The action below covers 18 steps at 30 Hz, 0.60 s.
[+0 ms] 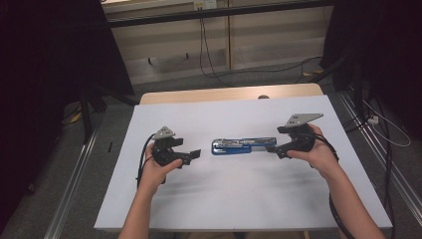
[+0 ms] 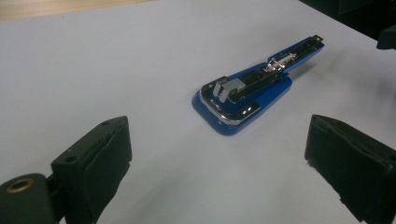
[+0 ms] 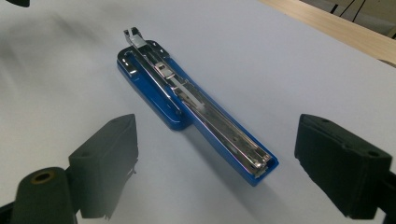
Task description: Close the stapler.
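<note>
One blue stapler (image 1: 242, 146) – two grippers flanking it, fingers spread.

Wooden table (image 1: 199, 93) topped by a white sheet (image 1: 239, 194) that leaves a strip of wood bare at the far edge; blue stapler (image 1: 242, 146) lies opened flat mid-sheet, lengthwise across.

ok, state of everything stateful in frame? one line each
blue stapler: lying flat on the white table, swung open full length, metal staple channel exposed, held by neither claw.
left claw: open, jaws wide apart, aimed at the stapler's broad end, not touching it.
right claw: open, jaws wide, at the stapler's narrow end; contact not discernible.
</note>
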Available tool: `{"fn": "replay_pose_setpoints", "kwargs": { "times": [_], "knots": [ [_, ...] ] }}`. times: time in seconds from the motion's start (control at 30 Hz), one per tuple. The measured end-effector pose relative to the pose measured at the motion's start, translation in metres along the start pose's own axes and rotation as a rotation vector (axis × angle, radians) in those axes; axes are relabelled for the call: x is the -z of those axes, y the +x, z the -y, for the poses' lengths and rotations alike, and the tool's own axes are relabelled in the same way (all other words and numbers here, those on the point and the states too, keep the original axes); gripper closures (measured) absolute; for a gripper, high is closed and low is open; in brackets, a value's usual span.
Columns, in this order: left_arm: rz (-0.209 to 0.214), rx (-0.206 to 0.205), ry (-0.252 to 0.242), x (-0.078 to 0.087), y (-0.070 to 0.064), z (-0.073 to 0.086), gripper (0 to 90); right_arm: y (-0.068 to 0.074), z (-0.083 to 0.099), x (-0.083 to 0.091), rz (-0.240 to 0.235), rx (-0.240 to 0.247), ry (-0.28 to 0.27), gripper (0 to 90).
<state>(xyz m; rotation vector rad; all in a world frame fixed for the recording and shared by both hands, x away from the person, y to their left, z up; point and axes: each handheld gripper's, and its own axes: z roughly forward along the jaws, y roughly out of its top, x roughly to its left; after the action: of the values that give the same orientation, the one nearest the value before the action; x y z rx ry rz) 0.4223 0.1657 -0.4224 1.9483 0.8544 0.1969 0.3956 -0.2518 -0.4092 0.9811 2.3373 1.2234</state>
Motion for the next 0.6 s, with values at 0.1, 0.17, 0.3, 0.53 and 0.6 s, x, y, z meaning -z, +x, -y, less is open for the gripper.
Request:
{"fn": "replay_pose_setpoints", "kwargs": {
  "times": [0.1,0.17,0.3,0.53,0.6],
  "knots": [
    [0.000,0.002,0.006,-0.004,-0.002,0.000,7.7,-0.003,0.004,-0.001,0.017,-0.005,0.001,14.3],
    [0.002,0.003,0.003,-0.006,-0.003,0.000,8.0,-0.005,0.007,-0.002,0.024,-0.004,0.017,14.4],
    [0.004,-0.004,0.003,-0.012,-0.005,-0.001,8.9,-0.006,0.012,-0.002,0.050,-0.011,0.035,15.3],
    [-0.001,-0.025,0.009,-0.025,-0.010,-0.007,11.2,-0.012,0.019,0.005,0.069,-0.032,0.004,22.8],
    [-0.009,-0.023,0.004,-0.027,-0.010,-0.009,12.6,-0.013,0.021,0.007,0.084,-0.034,0.009,27.2]
  ]
}}
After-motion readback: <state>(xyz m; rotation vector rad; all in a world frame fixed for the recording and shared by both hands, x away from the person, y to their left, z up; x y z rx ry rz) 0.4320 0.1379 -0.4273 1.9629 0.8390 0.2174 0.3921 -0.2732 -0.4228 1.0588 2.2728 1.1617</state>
